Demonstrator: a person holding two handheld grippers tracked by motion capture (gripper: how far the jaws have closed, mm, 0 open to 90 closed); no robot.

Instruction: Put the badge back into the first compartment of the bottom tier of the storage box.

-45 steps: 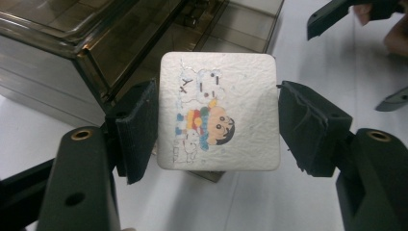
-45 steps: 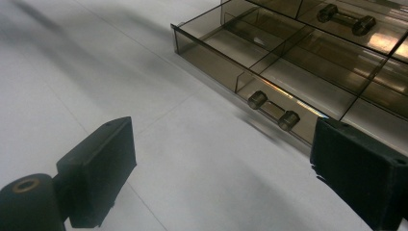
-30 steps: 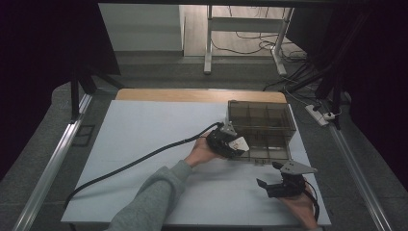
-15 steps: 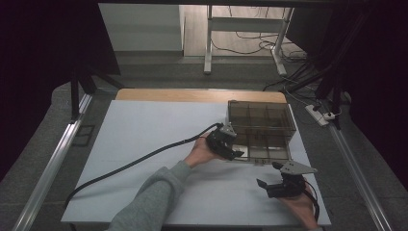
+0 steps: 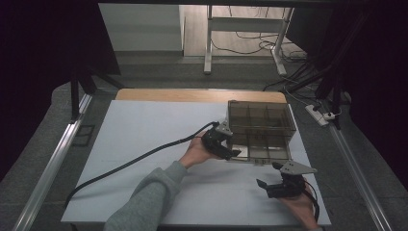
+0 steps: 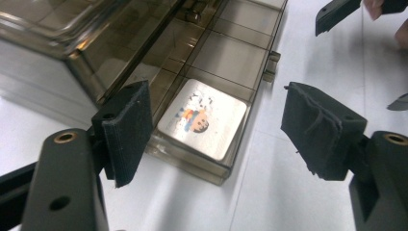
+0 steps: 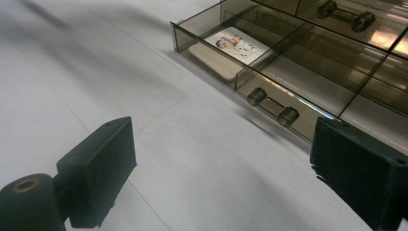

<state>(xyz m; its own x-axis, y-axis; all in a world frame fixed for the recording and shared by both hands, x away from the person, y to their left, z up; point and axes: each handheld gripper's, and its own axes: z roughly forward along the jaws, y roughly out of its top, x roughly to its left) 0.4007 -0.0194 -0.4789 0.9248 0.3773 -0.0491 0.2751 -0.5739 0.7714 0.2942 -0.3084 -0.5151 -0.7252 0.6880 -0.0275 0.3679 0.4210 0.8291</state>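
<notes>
Two grippers over one big white table [image 5: 144, 144], which takes up most of the high view's middle. Next biggest thing is the smoky see-through drawer box [image 5: 260, 122], sitting right of centre on the table, with its bottom drawer [image 5: 260, 150] pulled out toward the lower edge of the frame.

Left gripper [image 5: 234, 153] is held by a hand in a grey sleeve [image 5: 149, 202] that comes up from the bottom centre; its black cable [image 5: 134, 161] trails off to the lower left. In the left gripper view the jaws are spread, with nothing pinched between them, and they've just been opening up. The left pad [image 6: 126, 130] hangs right by the drawer's corner wall; can't tell if it actually touches.

Right gripper [image 5: 269, 184] sits in the lower right of the high view, well apart from the box, grey plate on top. Its jaws are wide apart over bare table, gripping nothing.

Smallest item: the little flat picture tile [image 6: 204, 119], silver-white with a cartoon figure on it. It lies flat in the end compartment of the pulled-out drawer, centre of the left gripper view, and shows at top centre of the right gripper view [image 7: 230, 47]. Drawer's bar handle [image 7: 273, 107] is just beside that compartment.
</notes>
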